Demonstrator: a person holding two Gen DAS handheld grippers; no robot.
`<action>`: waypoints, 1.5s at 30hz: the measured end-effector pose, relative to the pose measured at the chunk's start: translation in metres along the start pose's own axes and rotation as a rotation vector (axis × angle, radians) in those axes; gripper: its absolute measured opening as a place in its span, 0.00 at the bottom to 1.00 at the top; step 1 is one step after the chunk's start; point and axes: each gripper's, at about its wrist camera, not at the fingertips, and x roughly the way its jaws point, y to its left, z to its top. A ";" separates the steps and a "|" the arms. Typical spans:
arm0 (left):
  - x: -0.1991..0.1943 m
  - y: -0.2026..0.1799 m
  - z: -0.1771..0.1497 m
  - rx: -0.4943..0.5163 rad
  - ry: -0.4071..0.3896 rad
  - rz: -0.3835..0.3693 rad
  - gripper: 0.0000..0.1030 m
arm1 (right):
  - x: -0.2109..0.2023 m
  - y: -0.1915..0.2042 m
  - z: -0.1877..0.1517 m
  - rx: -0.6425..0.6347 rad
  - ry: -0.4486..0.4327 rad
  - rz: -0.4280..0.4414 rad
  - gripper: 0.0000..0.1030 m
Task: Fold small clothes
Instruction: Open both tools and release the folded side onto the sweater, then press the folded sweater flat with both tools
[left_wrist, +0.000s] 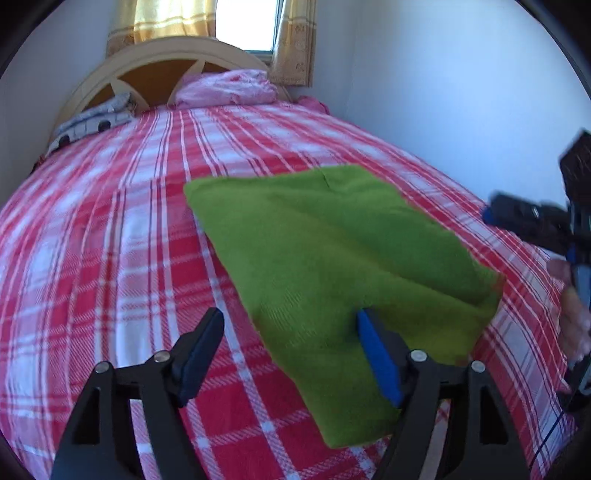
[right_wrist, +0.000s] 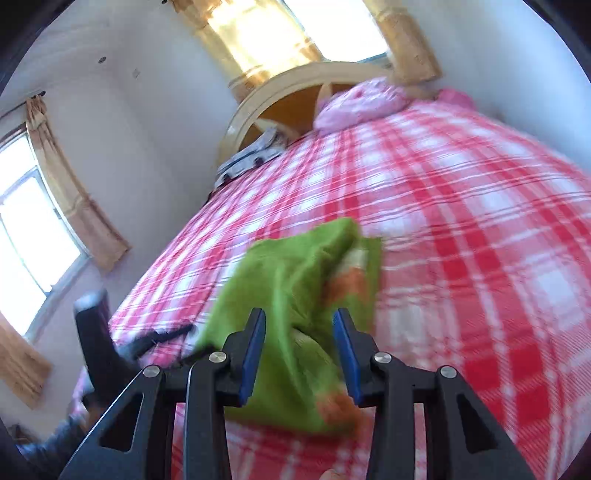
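A small green garment lies folded flat on the red and white plaid bed. My left gripper is open just above its near edge, with the right blue pad over the cloth and nothing between the jaws. In the right wrist view the same green garment shows orange and white patches and looks bunched. My right gripper is open around its near end, the cloth lying between the pads without being pinched. The right gripper also shows at the right edge of the left wrist view.
The plaid bed fills both views. A pink pillow and a grey patterned cloth lie at the headboard. White walls stand to the right and left. Curtained windows are behind the bed and on the left.
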 end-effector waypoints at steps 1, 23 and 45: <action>0.002 0.000 -0.002 -0.007 -0.003 -0.006 0.75 | 0.016 0.000 0.006 0.005 0.029 -0.004 0.39; 0.017 0.003 -0.012 -0.032 0.046 -0.071 0.94 | 0.023 0.032 0.000 -0.227 -0.028 -0.104 0.32; 0.025 0.011 -0.010 -0.106 0.075 0.009 1.00 | 0.112 0.030 0.020 -0.343 0.187 -0.252 0.50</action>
